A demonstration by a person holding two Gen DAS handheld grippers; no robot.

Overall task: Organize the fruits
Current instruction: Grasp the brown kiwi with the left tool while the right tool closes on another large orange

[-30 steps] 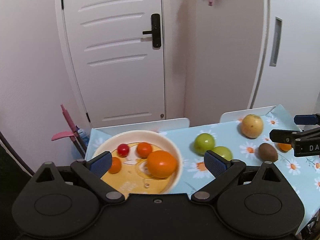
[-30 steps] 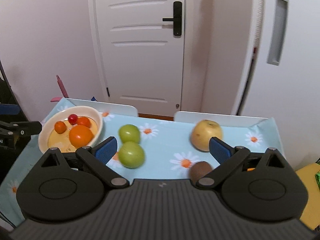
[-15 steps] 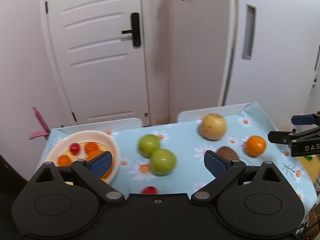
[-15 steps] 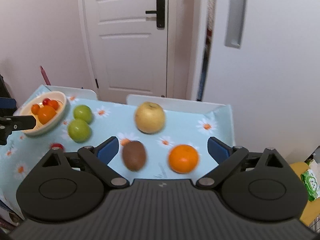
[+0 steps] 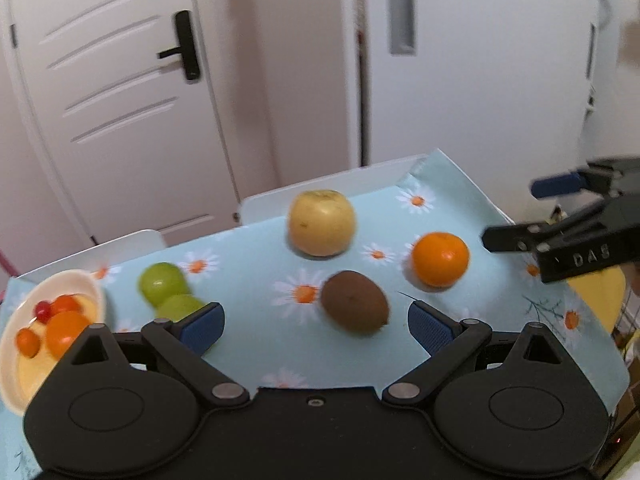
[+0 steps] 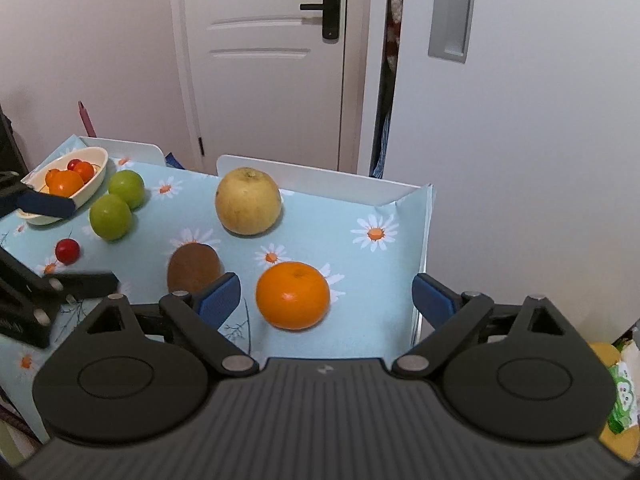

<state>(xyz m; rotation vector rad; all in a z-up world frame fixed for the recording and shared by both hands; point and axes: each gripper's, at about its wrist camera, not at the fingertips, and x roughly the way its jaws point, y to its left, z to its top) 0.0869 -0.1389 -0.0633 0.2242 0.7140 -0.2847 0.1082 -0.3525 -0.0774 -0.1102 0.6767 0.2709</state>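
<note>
The bowl (image 6: pixel 94 182) at the left end of the desk (image 6: pixel 352 256) already holds an orange (image 6: pixel 64 183) and a few small tomatoes (image 6: pixel 83 168), so part of the sorting looks done. Loose on the cloth are two green apples (image 6: pixel 116 204) touching each other just beside the bowl, a cherry tomato (image 6: pixel 67 251) near them, a pear (image 6: pixel 248 201) toward the back, a kiwi (image 5: pixel 355 307) in the middle, and a second orange (image 6: pixel 293 295) toward the right edge.

Both tongs are released and carry nothing. The left tongs (image 5: pixel 316 322) hover with the kiwi between their spread fingers, apparently not touching it. The right tongs (image 6: pixel 326 300) sit low with the loose orange between their fingers, likely the next pick.

By my count six fruits remain outside the bowl, so the task seems under halfway.
</note>
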